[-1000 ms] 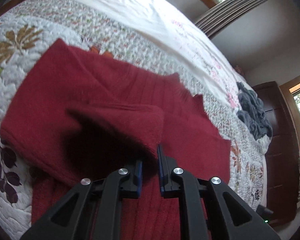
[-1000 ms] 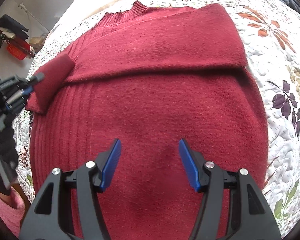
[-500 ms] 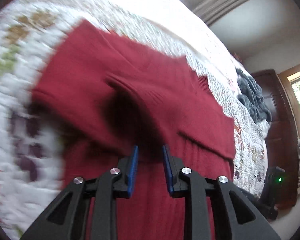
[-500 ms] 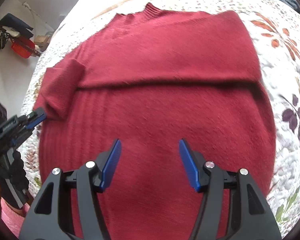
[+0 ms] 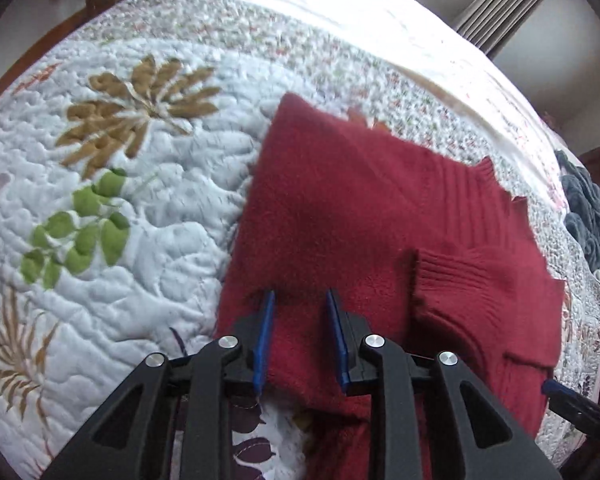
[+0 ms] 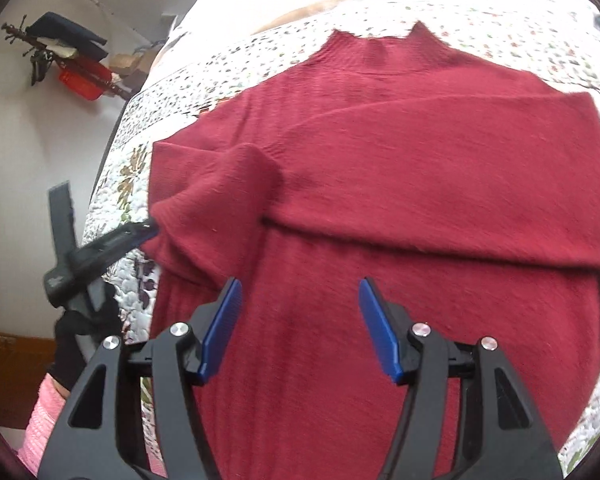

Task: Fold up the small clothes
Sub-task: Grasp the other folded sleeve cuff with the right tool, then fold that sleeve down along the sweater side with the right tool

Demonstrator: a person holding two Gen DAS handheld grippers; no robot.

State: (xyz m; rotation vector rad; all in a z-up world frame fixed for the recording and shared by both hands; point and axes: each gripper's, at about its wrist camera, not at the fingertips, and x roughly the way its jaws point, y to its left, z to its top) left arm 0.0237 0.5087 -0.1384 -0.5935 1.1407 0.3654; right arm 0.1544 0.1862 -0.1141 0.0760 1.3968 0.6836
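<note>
A dark red knit sweater (image 6: 420,200) lies flat on the quilt, collar at the far side. One sleeve is folded across its chest, and the ribbed cuff (image 6: 204,216) is doubled back at the sweater's left edge. My left gripper (image 5: 300,320) is open over that edge with nothing between its pads; the cuff (image 5: 460,280) lies just to its right. From the right wrist view, the left gripper (image 6: 144,232) has its tip at the cuff. My right gripper (image 6: 300,312) hovers open over the sweater's body (image 5: 340,200); its tip (image 5: 556,390) shows at the lower right.
The bed has a white quilt (image 5: 120,200) with a leaf pattern. A grey cloth pile (image 5: 584,208) lies at the far right by dark wooden furniture. A person's black-gloved hand (image 6: 80,332) and pink sleeve (image 6: 40,420) hold the left gripper. A rack with red items (image 6: 76,76) hangs on the wall.
My left gripper carried the cuff over the sweater, opened and let it go; the cuff now lies on the sweater. The right gripper stayed open and drew back a little.
</note>
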